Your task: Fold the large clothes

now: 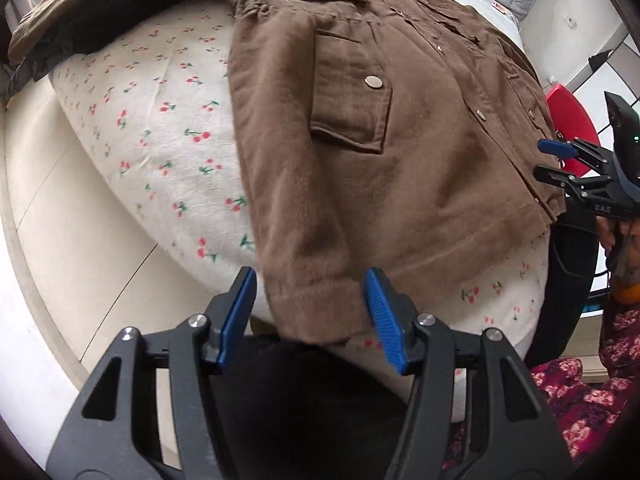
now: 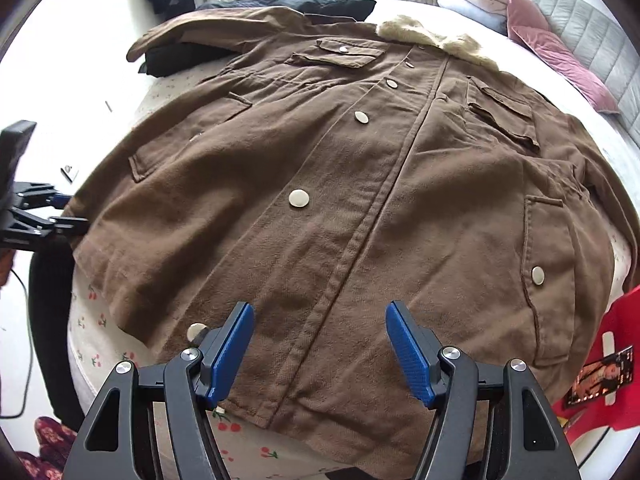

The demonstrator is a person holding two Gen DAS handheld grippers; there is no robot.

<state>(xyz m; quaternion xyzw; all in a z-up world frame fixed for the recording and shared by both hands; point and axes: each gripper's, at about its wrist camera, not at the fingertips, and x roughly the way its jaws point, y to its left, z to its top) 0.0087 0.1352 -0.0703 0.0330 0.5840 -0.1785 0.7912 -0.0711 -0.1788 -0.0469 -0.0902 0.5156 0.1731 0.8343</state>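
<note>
A brown coat (image 2: 340, 184) lies spread front-up on a cherry-print bedspread (image 1: 160, 128), buttoned down the middle, and everything else is placed here relative to it. Off its left edge, the left gripper (image 1: 310, 316) hangs with its blue pads spread apart, the coat's lower left corner lying between them but not pinched; in the right wrist view the same gripper (image 2: 60, 216) shows at the coat's left hem, level with the lower pocket. Beyond the coat's upper left shoulder, a dark garment (image 2: 288, 2) lies under the outstretched sleeve. At the coat's near hem, just right of the lowest button, the right gripper (image 2: 320, 348) hovers released, jaws wide, nothing between them. A fur collar (image 2: 436, 42) tops the coat at its far end. Past the coat's upper right shoulder sit a pink pillow (image 2: 548, 40) and a grey quilted headboard (image 2: 592, 36). Beside the lower right corner lies a red object (image 2: 616, 360).
</note>
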